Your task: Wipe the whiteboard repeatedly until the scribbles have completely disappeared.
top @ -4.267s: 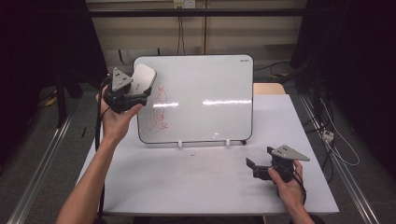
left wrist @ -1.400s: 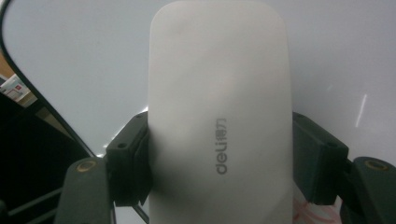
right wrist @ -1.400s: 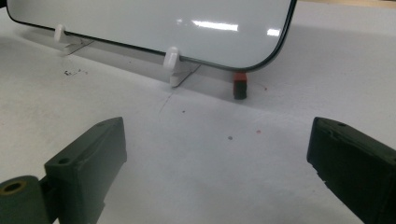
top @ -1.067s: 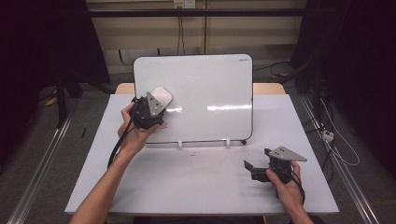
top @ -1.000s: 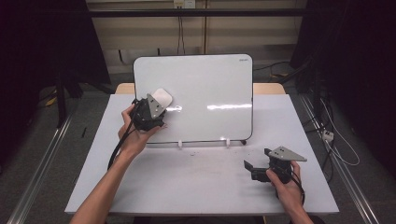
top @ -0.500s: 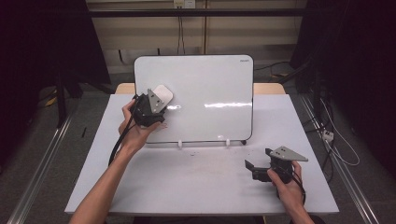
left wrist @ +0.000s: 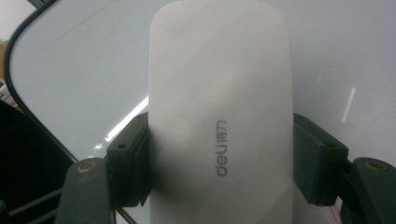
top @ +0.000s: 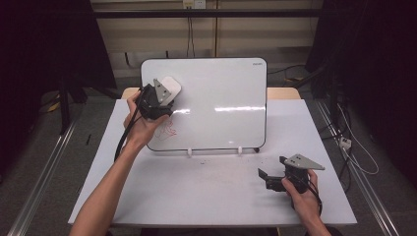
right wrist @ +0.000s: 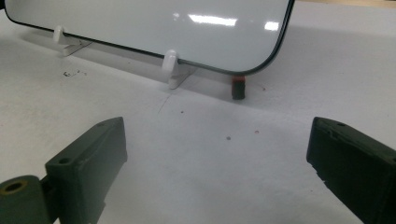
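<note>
White eraser (top: 168, 87), gripped by the left tool (top: 158, 98), lay against the whiteboard (top: 216, 93) near its upper left corner, above red marks (top: 167, 131). Right tool (top: 269, 176) rested low over the tabletop (top: 196, 191), jaws wide and holding nothing.

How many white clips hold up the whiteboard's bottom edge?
2. One clip sits under the left part of the whiteboard, the other clip toward the right. None seems hidden.
</note>
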Motion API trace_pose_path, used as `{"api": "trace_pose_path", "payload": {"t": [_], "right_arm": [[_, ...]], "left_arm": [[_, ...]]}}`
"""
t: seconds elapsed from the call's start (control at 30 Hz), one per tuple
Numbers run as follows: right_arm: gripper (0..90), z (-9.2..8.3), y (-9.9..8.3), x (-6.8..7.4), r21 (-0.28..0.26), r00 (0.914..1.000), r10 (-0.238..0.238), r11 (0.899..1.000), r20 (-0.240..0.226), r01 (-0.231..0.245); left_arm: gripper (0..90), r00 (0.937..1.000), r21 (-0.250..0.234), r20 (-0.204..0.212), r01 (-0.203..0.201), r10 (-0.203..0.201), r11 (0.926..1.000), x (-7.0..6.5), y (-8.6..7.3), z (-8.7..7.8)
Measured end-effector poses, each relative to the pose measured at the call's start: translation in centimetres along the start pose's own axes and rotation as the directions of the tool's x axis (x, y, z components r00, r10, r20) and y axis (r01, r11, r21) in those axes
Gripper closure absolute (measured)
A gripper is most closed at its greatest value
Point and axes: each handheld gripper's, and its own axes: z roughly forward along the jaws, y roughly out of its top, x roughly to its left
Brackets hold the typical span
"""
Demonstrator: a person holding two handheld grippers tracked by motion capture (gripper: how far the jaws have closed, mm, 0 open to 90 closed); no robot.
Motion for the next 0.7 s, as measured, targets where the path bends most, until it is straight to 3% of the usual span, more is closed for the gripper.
{"api": "trace_pose_path", "payload": {"t": [0.27, 0.47, 0.7], "right_arm": [[5.0, 0.0, 0.0, -0.1, 0.0, 1.0, 0.001, 1.0, 0.001, -0.001], [5.0, 0.0, 0.0, 0.0, 0.003, 1.0, -0.004, 1.0, -0.002, 0.004], [5.0, 0.0, 0.0, 0.0, 0.003, 1.0, -0.003, 1.0, -0.003, 0.003]], "left_arm": [[31.2, 0.9995, -0.008, -0.015, 0.029, -0.029, 0.9995, 1.6, 1.0, 0.1], [31.2, 0.9983, -0.018, -0.032, 0.047, -0.048, 0.9987, 1.2, 0.7, 0.1], [31.1, 0.9993, -0.008, -0.017, 0.034, -0.034, 0.9994, 0.0, -0.6, -0.1]]}}
